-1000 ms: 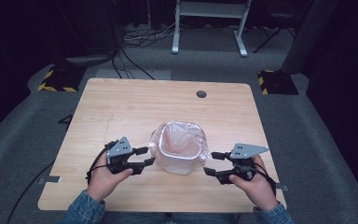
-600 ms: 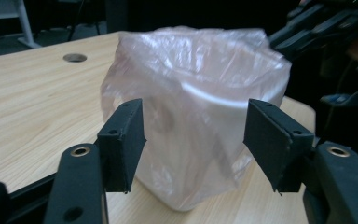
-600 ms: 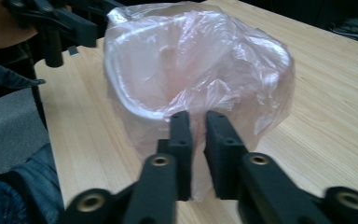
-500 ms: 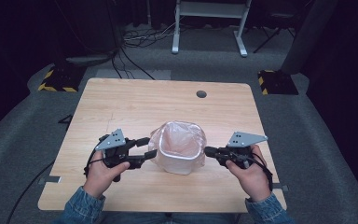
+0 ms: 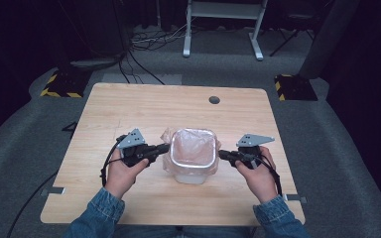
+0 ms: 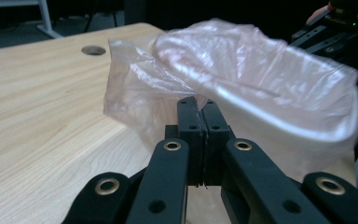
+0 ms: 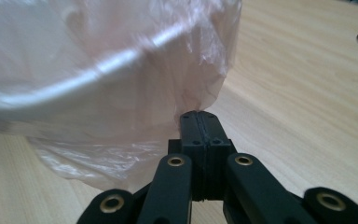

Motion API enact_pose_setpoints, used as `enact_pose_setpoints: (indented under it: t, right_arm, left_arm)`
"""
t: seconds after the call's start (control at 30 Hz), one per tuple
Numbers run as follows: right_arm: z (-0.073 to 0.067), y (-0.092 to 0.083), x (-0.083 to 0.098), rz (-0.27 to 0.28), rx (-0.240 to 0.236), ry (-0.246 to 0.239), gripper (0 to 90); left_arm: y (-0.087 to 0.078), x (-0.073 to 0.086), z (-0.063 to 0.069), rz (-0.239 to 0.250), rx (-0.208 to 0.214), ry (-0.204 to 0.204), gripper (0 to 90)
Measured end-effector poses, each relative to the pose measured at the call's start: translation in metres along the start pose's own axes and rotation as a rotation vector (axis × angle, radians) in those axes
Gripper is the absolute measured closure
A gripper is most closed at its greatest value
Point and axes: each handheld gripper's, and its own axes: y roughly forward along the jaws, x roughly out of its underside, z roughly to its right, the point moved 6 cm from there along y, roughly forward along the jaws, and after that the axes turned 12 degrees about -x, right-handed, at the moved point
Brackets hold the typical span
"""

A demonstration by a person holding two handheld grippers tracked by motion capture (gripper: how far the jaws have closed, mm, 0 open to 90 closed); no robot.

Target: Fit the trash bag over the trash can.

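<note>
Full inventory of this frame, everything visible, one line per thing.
bin: 1, white, near middle of the table, between the two grippers
bag: 1, thin pinkish clear plastic, lining the bin and folded over its rim
table: 1, light wood, with a round hole near its far edge
metal frame: 1, white, on the floor beyond the table
striped blocks: 2, black and yellow, on the floor off the far corners
floor cables: several, dark, behind the table
left gripper: 1, black, shut on the bag at the bin's left side
right gripper: 1, black, shut on the bag at the bin's right side
sleeves: 2, blue denim, bottom edge
</note>
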Motion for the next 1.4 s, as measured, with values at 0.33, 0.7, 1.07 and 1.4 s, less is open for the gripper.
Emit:
enact_pose_setpoints:
  t: [0.33,0.7,1.07,1.4]
  right_arm:
    - [0.017,0.025,0.022,-0.102,0.026,0.038,90.0]
    - [0.007,-0.007,0.016,-0.005,0.018,0.035,66.3]
    - [-0.021,-0.038,-0.022,0.14,-0.095,-0.022,40.6]
    - [-0.006,-0.017,-0.029,0.088,-0.053,-0.016,90.0]
  left_arm:
    - [0.026,0.027,-0.014,-0.177,-0.067,0.054,90.0]
    - [0.014,0.022,-0.014,-0.079,-0.063,0.009,89.0]
    - [-0.001,0.001,-0.006,-0.003,-0.07,0.031,86.7]
    - [0.01,-0.006,-0.007,-0.008,-0.067,0.065,87.2]
